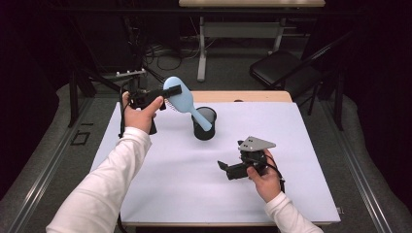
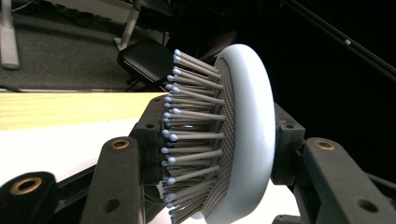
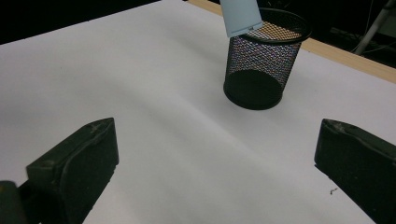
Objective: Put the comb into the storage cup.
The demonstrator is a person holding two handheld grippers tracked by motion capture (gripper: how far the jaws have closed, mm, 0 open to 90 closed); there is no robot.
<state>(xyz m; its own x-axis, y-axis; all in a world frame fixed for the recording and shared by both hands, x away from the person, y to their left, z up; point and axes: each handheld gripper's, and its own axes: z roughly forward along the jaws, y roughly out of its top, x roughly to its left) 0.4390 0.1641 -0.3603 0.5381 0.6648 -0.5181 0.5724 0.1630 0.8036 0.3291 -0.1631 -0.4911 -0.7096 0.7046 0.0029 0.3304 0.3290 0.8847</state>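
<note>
While the left gripper (image 1: 167, 93) pinches its head | hairbrush (image 1: 180, 99): pale blue, grey bristles | right gripper (image 1: 224, 166): spread

We see a white sheet (image 1: 204, 189) spread over the table (image 1: 252, 95), whose wooden edge shows as a pale strip along the sheet's far side. Beyond the table a black folding chair (image 1: 284, 70) stands on the grey carpet, off toward the far right corner. A second table's white legs (image 1: 201, 48) rise farther back, with loose cables (image 1: 163, 56) lying beside them.
</note>
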